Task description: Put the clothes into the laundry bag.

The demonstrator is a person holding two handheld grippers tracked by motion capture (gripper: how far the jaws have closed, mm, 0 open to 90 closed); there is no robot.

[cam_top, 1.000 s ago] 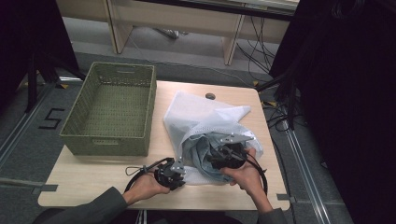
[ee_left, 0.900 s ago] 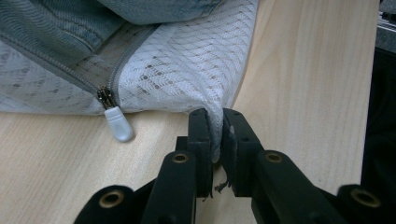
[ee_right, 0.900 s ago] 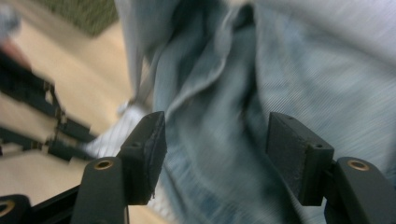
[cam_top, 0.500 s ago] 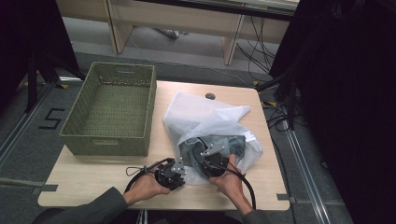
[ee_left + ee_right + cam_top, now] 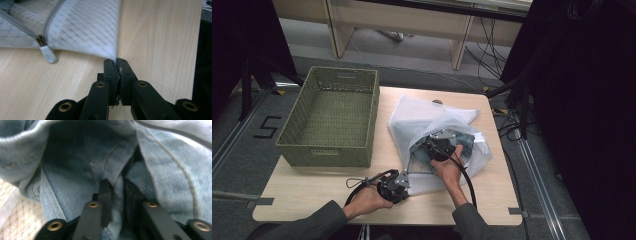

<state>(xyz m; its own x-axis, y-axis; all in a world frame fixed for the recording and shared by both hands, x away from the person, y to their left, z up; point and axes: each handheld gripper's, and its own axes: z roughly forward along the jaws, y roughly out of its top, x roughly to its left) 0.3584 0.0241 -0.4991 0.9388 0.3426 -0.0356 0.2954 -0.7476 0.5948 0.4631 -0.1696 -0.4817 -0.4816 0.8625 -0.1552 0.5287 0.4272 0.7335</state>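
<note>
overhead first: a white mesh bag (image 5: 424, 122) lies on the right half of the wooden table (image 5: 312, 187), its mouth turned toward the person. the left gripper (image 5: 396, 184) sits at the bag's near edge, close to the table's front, with its cable looped beside it on the wood. the right gripper (image 5: 439, 147) is inside the bag's mouth, among blue denim jeans (image 5: 467, 145) that show through the opening. a green woven basket (image 5: 332, 150) stands on the left half of the table, just beside the bag and apart from both grippers.

left gripper view: the jaws are pressed together on the edge of the bag (image 5: 82, 27), the mesh pinched between the pads and lifted off the table (image 5: 160, 32). a grey zip pull (image 5: 47, 53) hangs from the bag's zip line and touches the wood.

right gripper view: the jaws stand narrow, having just been closing, with a fold of the jeans (image 5: 170, 170) caught between them; the cloth fills the gap and the pads press on it. more denim bunches above and on both sides. white mesh of the bag (image 5: 15, 220) shows under the jeans at lower left.
</note>
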